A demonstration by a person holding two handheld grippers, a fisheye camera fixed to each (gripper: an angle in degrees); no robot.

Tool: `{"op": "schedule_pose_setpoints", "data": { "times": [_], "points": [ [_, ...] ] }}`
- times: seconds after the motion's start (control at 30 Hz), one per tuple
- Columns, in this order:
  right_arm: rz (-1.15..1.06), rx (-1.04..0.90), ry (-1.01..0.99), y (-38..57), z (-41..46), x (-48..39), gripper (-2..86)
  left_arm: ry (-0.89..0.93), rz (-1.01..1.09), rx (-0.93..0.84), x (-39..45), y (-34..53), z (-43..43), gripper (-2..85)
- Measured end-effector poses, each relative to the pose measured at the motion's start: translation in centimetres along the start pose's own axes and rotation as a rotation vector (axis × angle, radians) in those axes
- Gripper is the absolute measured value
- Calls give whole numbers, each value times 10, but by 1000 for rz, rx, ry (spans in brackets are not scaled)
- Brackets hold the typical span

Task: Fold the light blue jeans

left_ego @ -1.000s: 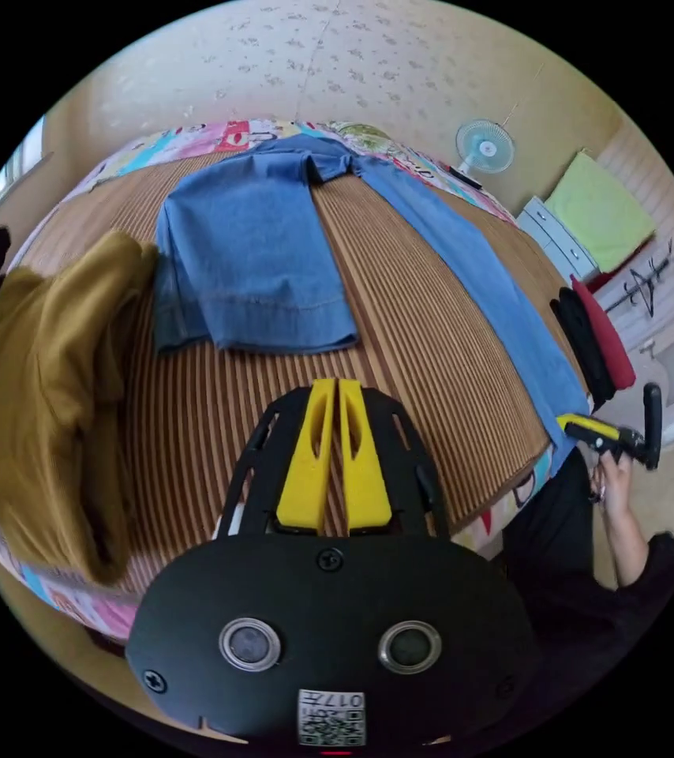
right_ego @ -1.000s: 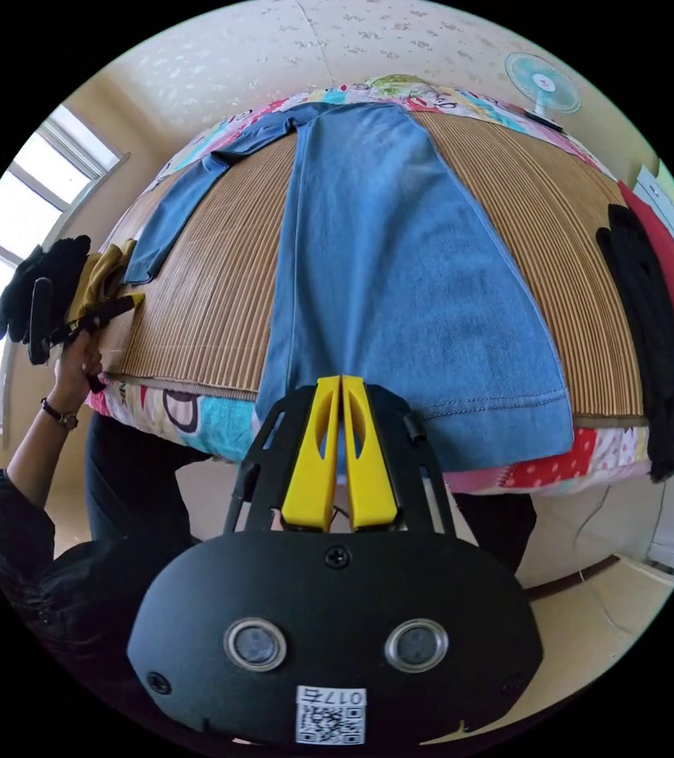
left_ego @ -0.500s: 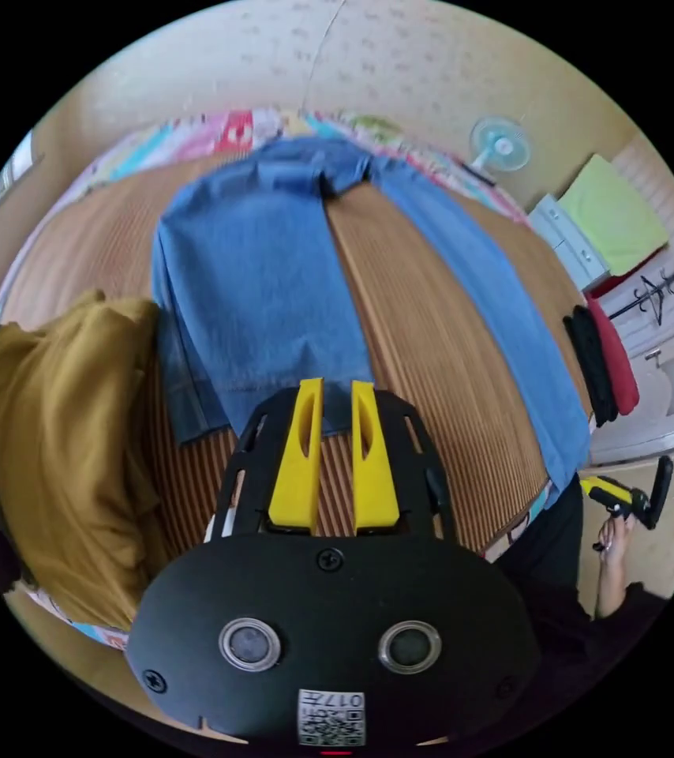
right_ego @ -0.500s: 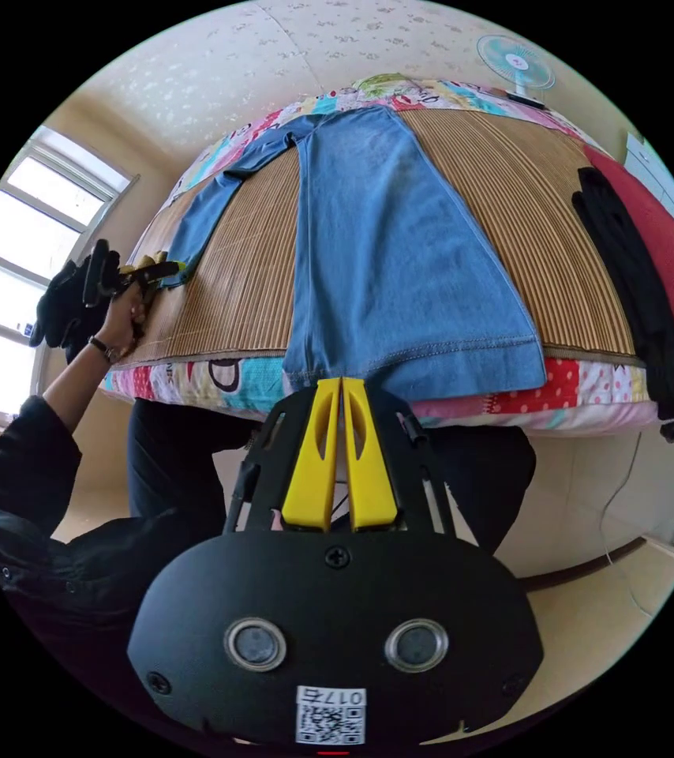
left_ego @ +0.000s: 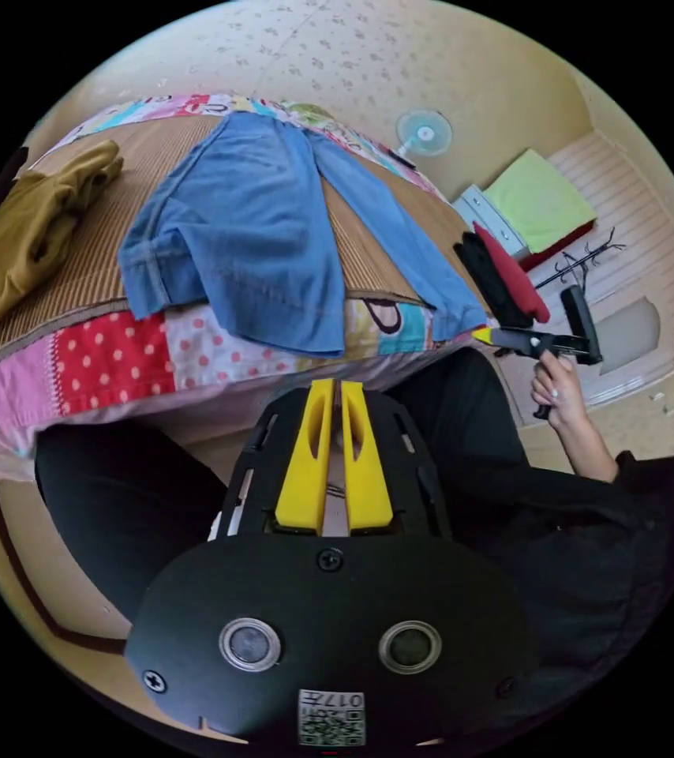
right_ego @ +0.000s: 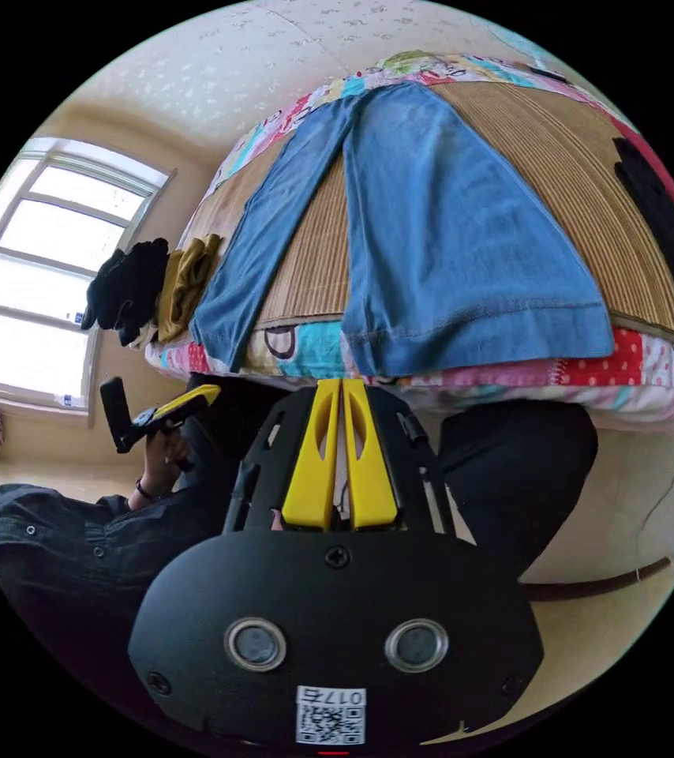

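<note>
Both pairs of yellow jaws are pressed together on nothing: our left gripper (left_ego: 334,384) and right gripper (right_ego: 340,384) hang below the bed's edge. We see the light blue jeans (right_ego: 463,260) spread on the slatted mat (right_ego: 309,260), hems draped over the patchwork quilt (left_ego: 116,355). The left gripper view adds a fan (left_ego: 424,133) and a coat stand (left_ego: 582,264); the right gripper view shows a window (right_ego: 37,268).

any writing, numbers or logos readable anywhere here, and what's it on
Sticker on the left hand-held gripper: a code square under a short printed line, too small to read.
Sticker on the right hand-held gripper: the same, too small to read.
Patchwork bed cover: cartoon prints, no legible words.
Light blue jeans: no text seen.
</note>
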State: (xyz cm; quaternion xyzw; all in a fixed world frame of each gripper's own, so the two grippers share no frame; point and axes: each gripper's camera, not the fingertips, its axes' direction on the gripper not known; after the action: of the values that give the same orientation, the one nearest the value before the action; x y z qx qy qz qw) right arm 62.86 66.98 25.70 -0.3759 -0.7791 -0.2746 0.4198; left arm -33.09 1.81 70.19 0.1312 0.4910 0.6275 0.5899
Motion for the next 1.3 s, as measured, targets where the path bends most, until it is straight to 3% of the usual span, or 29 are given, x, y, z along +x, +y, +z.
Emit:
{"op": "schedule_pose_setpoints", "data": {
  "times": [0.23,0.43,0.53,0.6,0.7,0.77,0.93,1.07,1.17,1.23,1.3],
  "points": [
    [-102,-60,-241,-39,5,-43,70,-86,-191,233,-92,-23,-109,98],
    [-56,-163,-313,-63,36,-60,107,-164,-220,41,-142,-81,-83,106],
    [-47,-239,-286,-72,49,-69,63,-210,-170,36,-133,-81,-85,64],
    [-33,-253,-294,-74,38,-64,38,-163,-154,-19,-133,-82,-86,34],
    [-48,-221,-453,-64,-5,-56,28,90,-159,-54,-145,-72,-105,27],
    [-83,-196,-440,-50,-40,-55,25,301,-187,-8,-159,-49,-131,19],
    [-149,-200,-446,-7,-82,-58,23,362,-222,16,-167,2,-147,15],
    [-103,-254,-313,12,-39,-61,32,208,-314,-50,-160,25,-109,29],
    [-61,-247,-370,14,-29,-54,46,118,-393,-11,-156,36,-103,43],
    [-46,-156,-394,13,-53,-43,63,83,-418,44,-150,43,-114,51],
    [37,46,-251,13,-110,-15,101,42,-408,94,-142,47,-128,54]
  ]
}}
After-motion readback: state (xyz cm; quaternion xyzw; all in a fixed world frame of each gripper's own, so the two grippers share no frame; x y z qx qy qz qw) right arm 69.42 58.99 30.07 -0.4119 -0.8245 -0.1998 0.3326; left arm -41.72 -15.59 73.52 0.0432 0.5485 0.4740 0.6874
